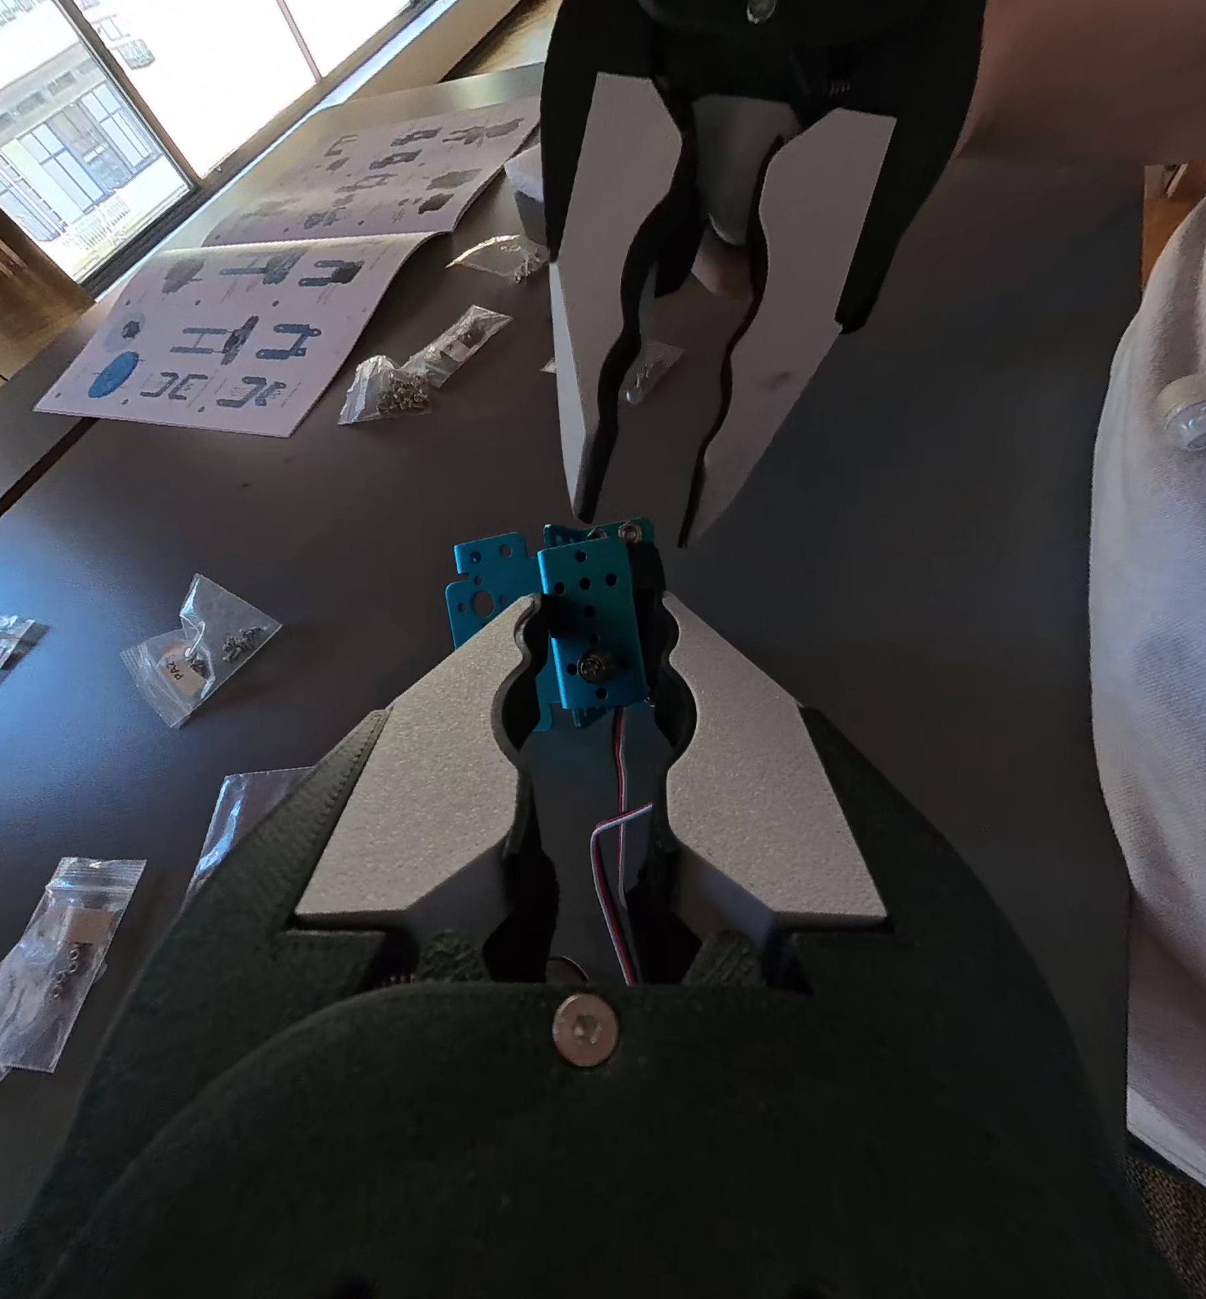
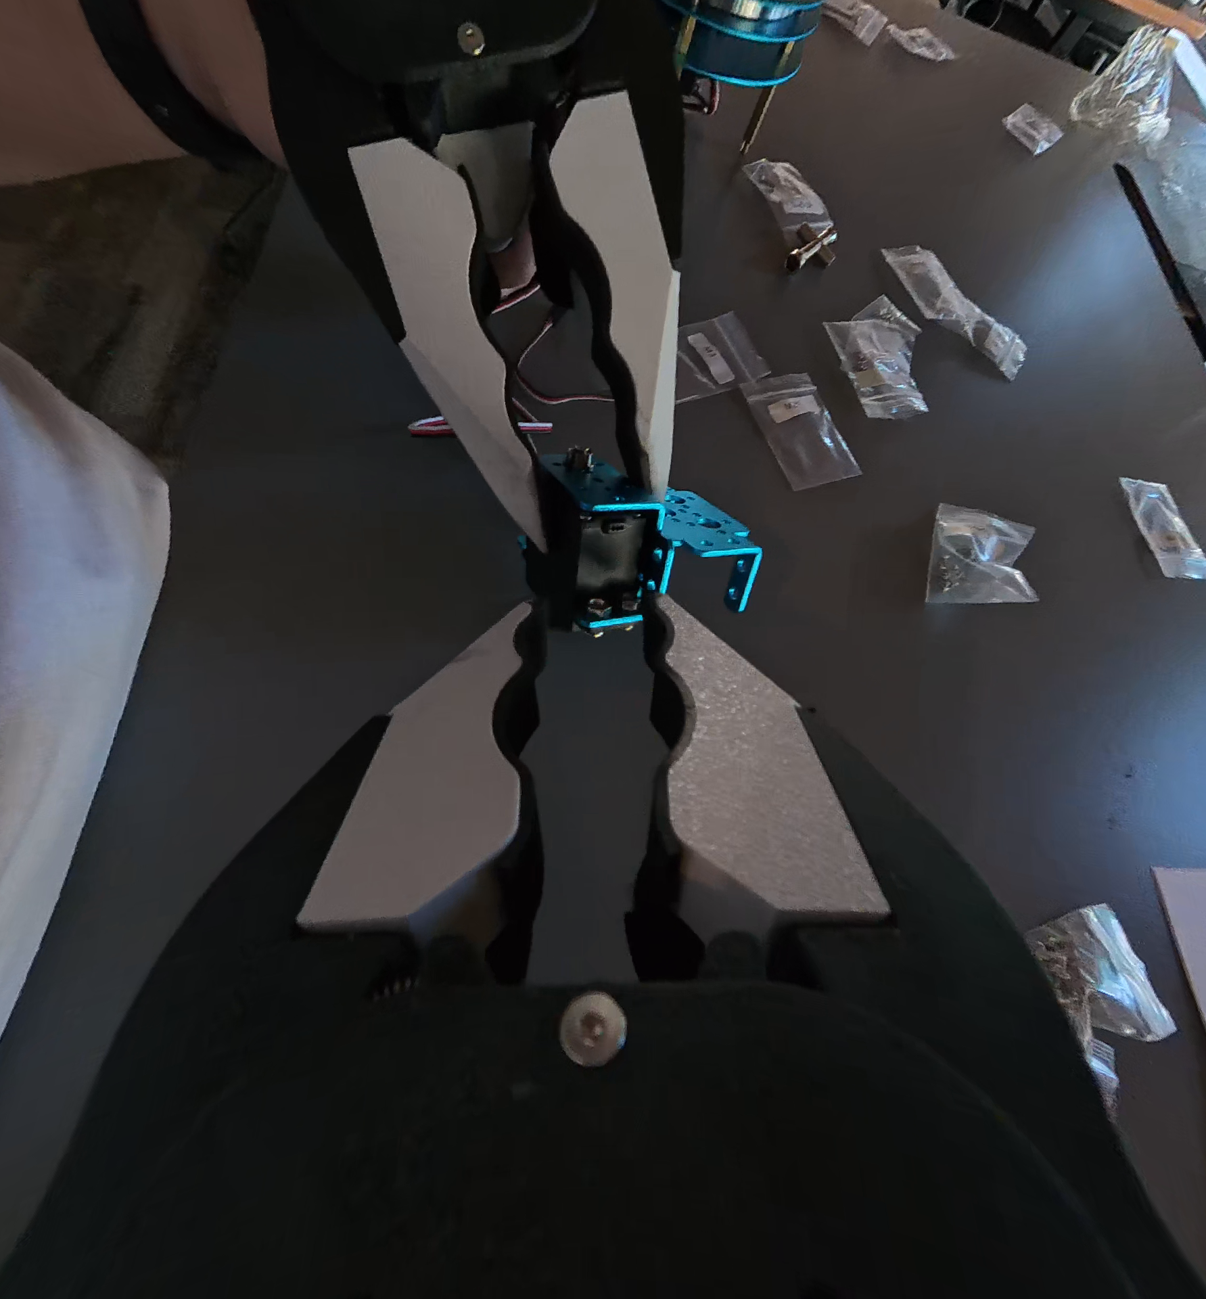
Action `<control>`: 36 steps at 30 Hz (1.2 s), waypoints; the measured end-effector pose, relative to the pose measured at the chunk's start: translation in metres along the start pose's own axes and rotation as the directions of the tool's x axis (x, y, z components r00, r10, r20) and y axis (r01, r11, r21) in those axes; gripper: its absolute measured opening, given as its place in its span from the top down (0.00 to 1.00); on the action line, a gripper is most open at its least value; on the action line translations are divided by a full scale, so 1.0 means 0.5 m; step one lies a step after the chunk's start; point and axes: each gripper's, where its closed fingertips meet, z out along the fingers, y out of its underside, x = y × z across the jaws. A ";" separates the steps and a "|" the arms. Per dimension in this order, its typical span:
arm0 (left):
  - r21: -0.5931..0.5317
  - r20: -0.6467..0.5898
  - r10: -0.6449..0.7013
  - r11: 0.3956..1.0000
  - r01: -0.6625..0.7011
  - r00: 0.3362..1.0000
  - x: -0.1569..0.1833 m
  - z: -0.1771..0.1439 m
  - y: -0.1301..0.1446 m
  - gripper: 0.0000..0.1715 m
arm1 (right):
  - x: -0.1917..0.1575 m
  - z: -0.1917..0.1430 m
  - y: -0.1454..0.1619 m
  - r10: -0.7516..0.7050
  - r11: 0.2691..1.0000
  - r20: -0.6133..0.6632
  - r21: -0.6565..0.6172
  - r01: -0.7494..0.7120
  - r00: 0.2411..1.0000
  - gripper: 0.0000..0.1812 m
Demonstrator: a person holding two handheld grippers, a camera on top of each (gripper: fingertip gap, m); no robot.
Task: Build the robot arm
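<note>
The left gripper (image 1: 598, 604) is clamped on a blue bracket assembly (image 1: 589, 636) — perforated blue plates around a black block, a screw head on the plate facing the camera. The assembly sits between the fingertips and juts beyond them. A red, white and dark wire (image 1: 619, 829) trails back from it through the gap between the jaws. Straight ahead, the right gripper (image 1: 633, 531) points back toward the assembly, its tips parted and just short of the far end. Left of the jaws, on the dark table (image 1: 319, 534), lie small clear bags (image 1: 199, 650) and an open booklet (image 1: 248, 330).
</note>
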 end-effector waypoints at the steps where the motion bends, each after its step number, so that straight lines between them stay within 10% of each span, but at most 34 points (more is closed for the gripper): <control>1: -0.001 0.000 0.000 1.000 0.000 1.000 0.000 0.000 0.000 0.83 | -0.003 0.004 0.004 -0.001 1.000 0.006 -0.011 0.001 1.000 0.84; 36: -0.002 0.003 -0.010 1.000 0.010 1.000 -0.001 0.000 0.000 0.83 | -0.027 -0.011 -0.001 -0.070 0.997 0.007 -0.028 0.070 0.998 0.92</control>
